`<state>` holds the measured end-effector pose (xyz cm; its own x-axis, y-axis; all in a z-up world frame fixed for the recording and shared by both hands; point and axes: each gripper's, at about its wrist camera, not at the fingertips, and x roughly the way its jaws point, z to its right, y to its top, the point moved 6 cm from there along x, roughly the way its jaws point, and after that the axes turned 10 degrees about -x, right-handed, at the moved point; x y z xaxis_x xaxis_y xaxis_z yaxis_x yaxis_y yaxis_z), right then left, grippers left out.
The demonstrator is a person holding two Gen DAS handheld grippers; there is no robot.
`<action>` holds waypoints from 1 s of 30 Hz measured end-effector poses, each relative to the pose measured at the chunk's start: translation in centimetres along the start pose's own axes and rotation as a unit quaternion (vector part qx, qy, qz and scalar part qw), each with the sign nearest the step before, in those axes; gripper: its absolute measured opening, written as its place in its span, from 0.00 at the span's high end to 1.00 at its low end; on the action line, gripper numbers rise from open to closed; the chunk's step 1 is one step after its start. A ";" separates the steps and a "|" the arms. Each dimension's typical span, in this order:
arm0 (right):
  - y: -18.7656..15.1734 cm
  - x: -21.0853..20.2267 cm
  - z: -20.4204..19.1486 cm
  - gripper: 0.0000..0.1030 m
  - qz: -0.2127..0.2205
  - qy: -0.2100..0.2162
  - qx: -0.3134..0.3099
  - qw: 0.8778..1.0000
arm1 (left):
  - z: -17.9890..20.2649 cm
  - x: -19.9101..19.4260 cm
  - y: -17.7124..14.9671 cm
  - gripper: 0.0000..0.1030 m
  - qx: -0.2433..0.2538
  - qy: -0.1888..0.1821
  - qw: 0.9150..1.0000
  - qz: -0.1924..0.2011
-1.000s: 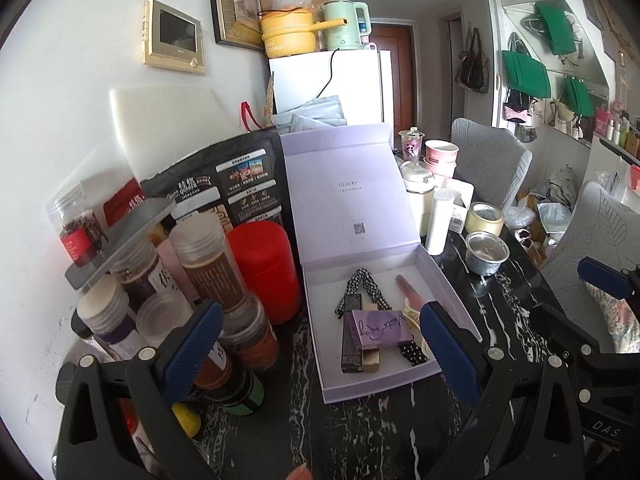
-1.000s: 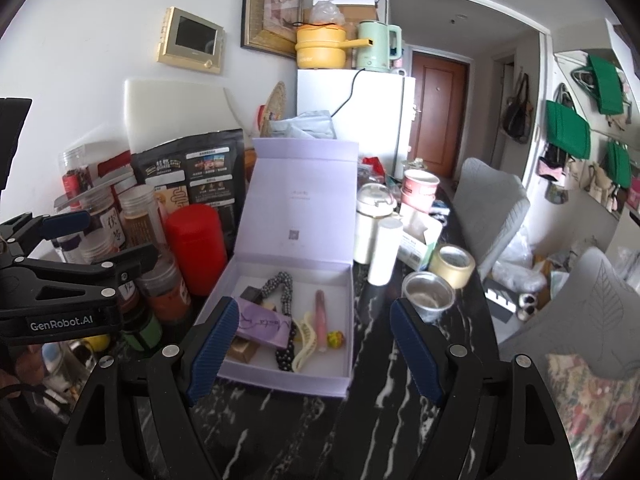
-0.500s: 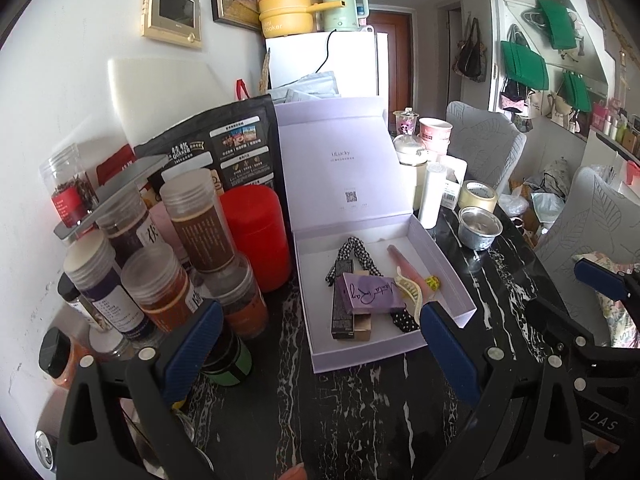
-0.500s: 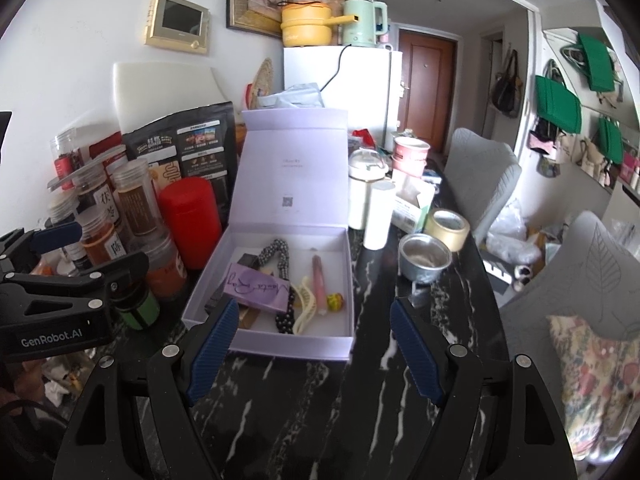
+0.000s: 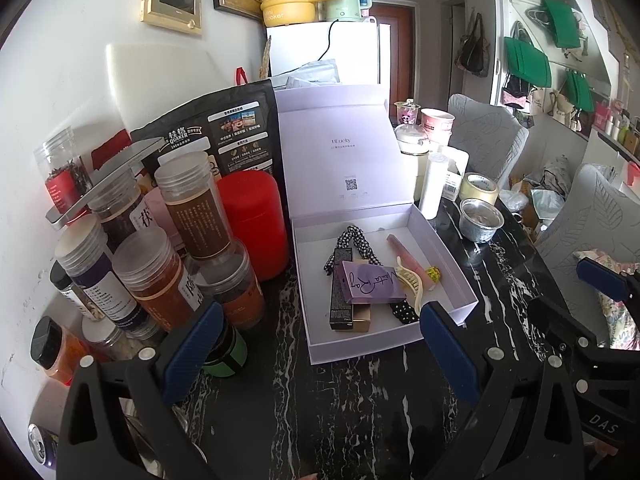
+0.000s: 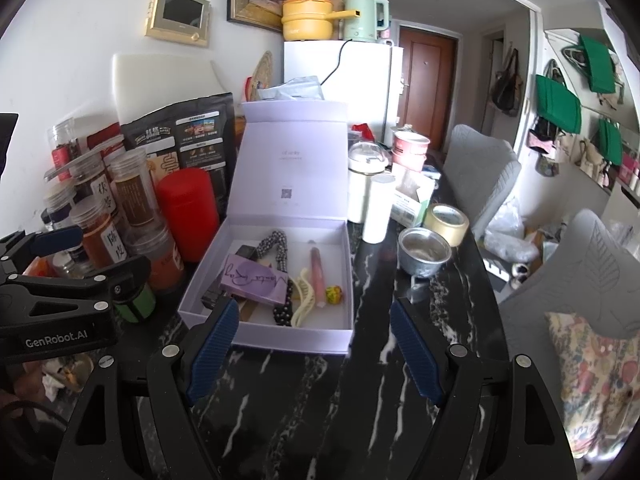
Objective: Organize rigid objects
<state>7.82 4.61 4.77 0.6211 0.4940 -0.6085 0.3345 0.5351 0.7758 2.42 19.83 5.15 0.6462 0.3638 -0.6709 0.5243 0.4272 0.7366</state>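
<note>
Lavender box (image 5: 448, 240) (lid up) holds small items; left gripper (image 5: 316, 344) and right gripper (image 6: 312, 344) gape wide, empty.

Lid (image 5: 340, 148) print too small to read; can (image 5: 40, 446) cut by left edge; dark box (image 6: 210, 300) partly under purple card (image 6: 256, 280).

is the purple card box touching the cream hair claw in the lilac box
Cannot tell: in both wrist views the purple card box and the cream hair claw nearly meet, showing neither contact nor gap.
</note>
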 end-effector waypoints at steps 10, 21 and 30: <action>0.0 0.1 -0.1 0.23 -0.001 0.000 0.000 1.000 | -0.2 0.2 -0.1 0.02 -0.003 0.002 1.000 -0.003; 0.0 0.2 -0.2 0.23 -0.001 0.003 -0.002 1.000 | -0.5 0.2 0.0 0.02 -0.001 0.007 1.000 -0.006; 0.0 0.2 -0.3 0.23 -0.001 0.008 -0.001 1.000 | -0.6 0.2 0.0 0.02 0.001 0.011 1.000 -0.007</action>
<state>7.70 4.93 4.57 0.6086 0.5041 -0.6128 0.3338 0.5379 0.7741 2.24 20.43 4.95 0.6263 0.3758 -0.6831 0.5343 0.4311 0.7271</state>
